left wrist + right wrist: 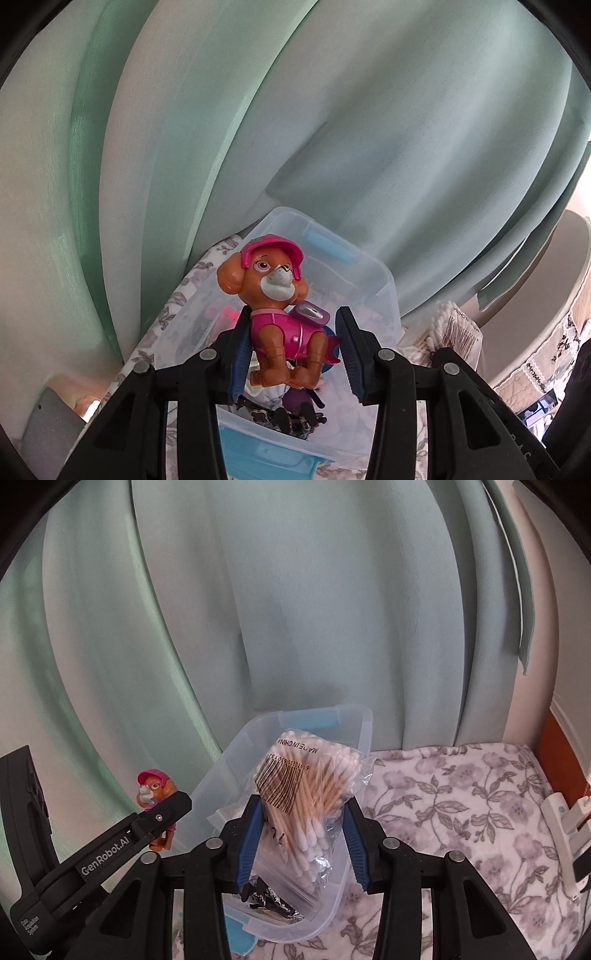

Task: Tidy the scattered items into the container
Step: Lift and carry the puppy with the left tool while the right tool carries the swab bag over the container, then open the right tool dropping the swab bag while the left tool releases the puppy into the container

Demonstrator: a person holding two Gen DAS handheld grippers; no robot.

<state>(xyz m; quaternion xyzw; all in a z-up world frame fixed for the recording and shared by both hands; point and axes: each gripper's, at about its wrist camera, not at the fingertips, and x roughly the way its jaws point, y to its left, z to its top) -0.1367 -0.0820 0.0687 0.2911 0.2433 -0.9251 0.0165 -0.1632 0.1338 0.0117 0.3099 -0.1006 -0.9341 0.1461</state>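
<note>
Toy puppy [280, 317] in a pink cap and pink vest sits between the fingers of the left gripper [293, 350], above the clear plastic container [373, 280]. Its left side presses the left blue pad, while a gap shows between its tail side and the right pad; whether the jaws truly clamp it cannot be told from this view. In the right wrist view the same puppy [153, 786] pokes out behind the left gripper's black finger, just beside the container's [221, 771] left wall.

The right gripper [301, 834] pinches a clear bag of cotton swabs [306, 794] between its blue pads, the bag upright and leaning, its lower end reaching down into the container. A barcode and "MADE IN CHINA" print face the camera. Dark foil-like items [266, 901] lie on the container's bottom below the bag.

The container rests on a floral blanket [461, 801], with a blue lid [240, 934] at its near edge. Pale green curtains [295, 609] hang behind everything.
</note>
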